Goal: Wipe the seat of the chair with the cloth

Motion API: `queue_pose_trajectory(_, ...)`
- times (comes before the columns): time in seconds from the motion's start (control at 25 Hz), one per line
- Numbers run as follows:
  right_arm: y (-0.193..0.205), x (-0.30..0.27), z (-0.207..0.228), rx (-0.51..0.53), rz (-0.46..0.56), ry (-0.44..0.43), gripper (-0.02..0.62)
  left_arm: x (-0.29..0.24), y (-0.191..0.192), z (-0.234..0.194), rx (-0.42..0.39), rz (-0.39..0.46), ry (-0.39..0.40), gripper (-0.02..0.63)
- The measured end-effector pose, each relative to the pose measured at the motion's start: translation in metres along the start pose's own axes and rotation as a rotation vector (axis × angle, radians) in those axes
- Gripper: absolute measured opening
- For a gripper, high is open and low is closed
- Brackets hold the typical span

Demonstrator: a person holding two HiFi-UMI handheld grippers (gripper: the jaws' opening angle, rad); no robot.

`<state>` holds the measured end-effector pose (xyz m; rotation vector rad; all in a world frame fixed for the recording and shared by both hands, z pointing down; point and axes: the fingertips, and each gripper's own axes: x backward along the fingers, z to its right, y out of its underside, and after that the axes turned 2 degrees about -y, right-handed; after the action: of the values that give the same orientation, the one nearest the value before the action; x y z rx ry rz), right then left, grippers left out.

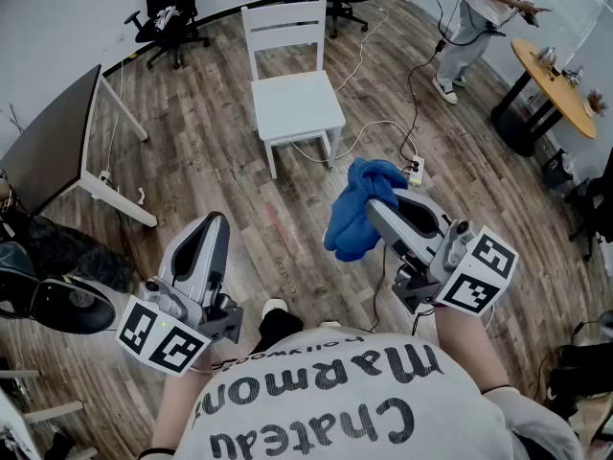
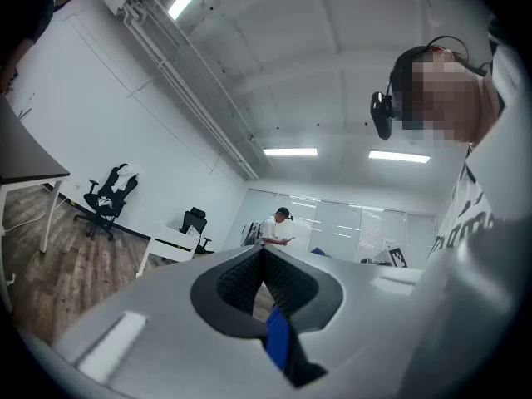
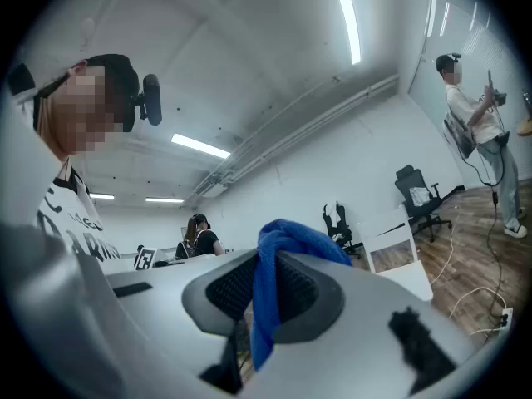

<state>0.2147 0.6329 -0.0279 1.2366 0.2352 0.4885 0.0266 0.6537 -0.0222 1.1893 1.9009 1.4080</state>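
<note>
R gripper is clamped on the cloth: a blue strip runs down btwn the pads, and the rest bunches over the jaw tips & hangs on the gripper's left side, clear of the floor. L gripper has its jaws closed tip to tip w/ nothing held, low at the person's left, well apart from the cloth. White chair stands on the wood floor ahead of both grippers, backrest on its far side. The cloth is short of the front edge of the seat, not touching. Another person stands twd the floor's far right corner, near a round table.
</note>
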Motion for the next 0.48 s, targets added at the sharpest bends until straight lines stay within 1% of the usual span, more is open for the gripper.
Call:
queue_pose_trajectory(0.24, -0.002, -0.033, 0.006, -0.012, 0.016, 0.027, 0.054, -0.004, -0.013, -0.035, -0.011, -0.01, 0.01, 0.005)
queue_pose_trajectory(0.36, -0.007, -0.053, 0.015, -0.032, 0.052, 0.061, 0.054, -0.015, -0.025, -0.057, -0.023, -0.022, 0.037, 0.005)
queue_pose_trajectory(0.48, -0.01, -0.078, 0.02, -0.021, 0.073, 0.097, 0.055, -0.023, -0.041, -0.082, -0.058, -0.031, 0.071, 0.005)
